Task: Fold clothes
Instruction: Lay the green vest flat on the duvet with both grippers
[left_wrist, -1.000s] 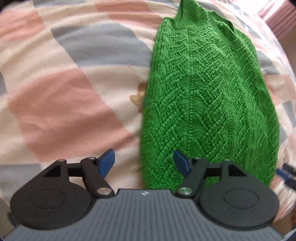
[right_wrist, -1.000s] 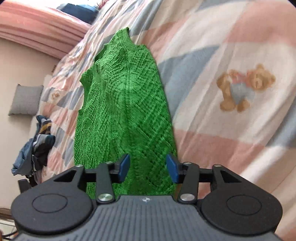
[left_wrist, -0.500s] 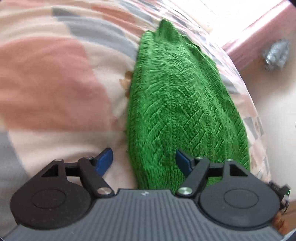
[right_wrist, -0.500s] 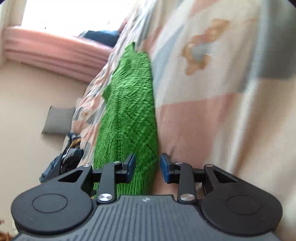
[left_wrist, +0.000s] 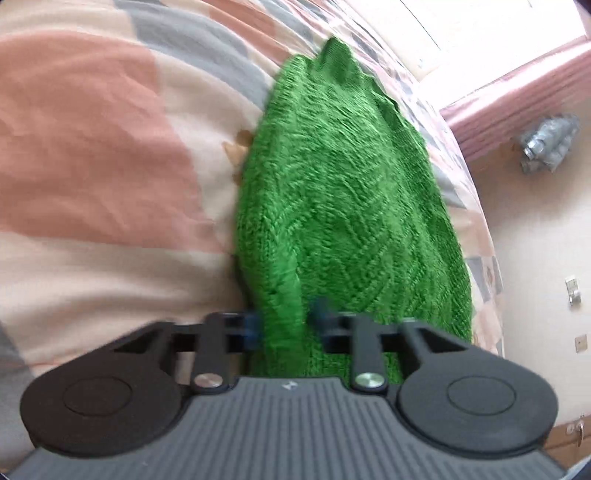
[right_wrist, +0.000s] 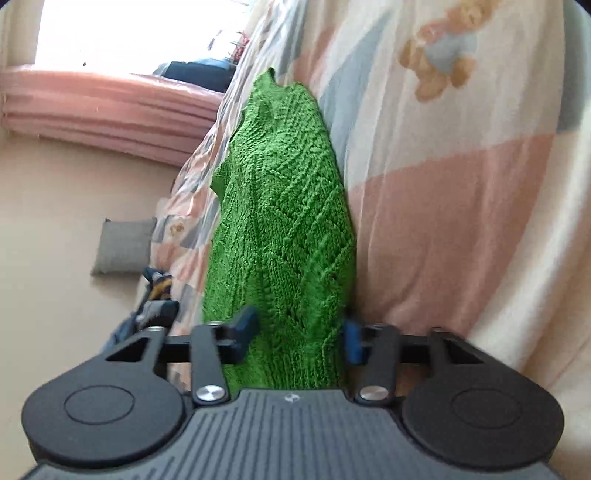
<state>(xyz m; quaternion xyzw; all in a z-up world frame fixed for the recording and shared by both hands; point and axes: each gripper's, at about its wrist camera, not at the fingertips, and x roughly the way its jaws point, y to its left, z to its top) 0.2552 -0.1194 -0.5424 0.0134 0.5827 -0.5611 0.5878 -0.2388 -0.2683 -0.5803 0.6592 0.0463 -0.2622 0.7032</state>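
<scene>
A green knitted sweater (left_wrist: 343, 192) lies lengthwise on a patchwork bedspread (left_wrist: 92, 155); it also shows in the right wrist view (right_wrist: 280, 221). My left gripper (left_wrist: 284, 325) is at the sweater's near hem with its blue pads closed in on a raised fold of the knit. My right gripper (right_wrist: 299, 332) is at the near hem's other corner; its jaws stand wide apart with the knit between them, not pinched.
The bedspread in the right wrist view (right_wrist: 461, 184) carries a teddy bear print (right_wrist: 439, 48). A pink curtain (right_wrist: 103, 110), a grey cushion (right_wrist: 122, 251) and a heap of clothes (right_wrist: 155, 295) lie to the left off the bed. A wall (left_wrist: 535, 240) is right of the bed.
My left gripper has closed from wide open onto the hem fold. My right gripper has opened wider and slid around the hem corner. Both views have tilted lower toward the bed.
</scene>
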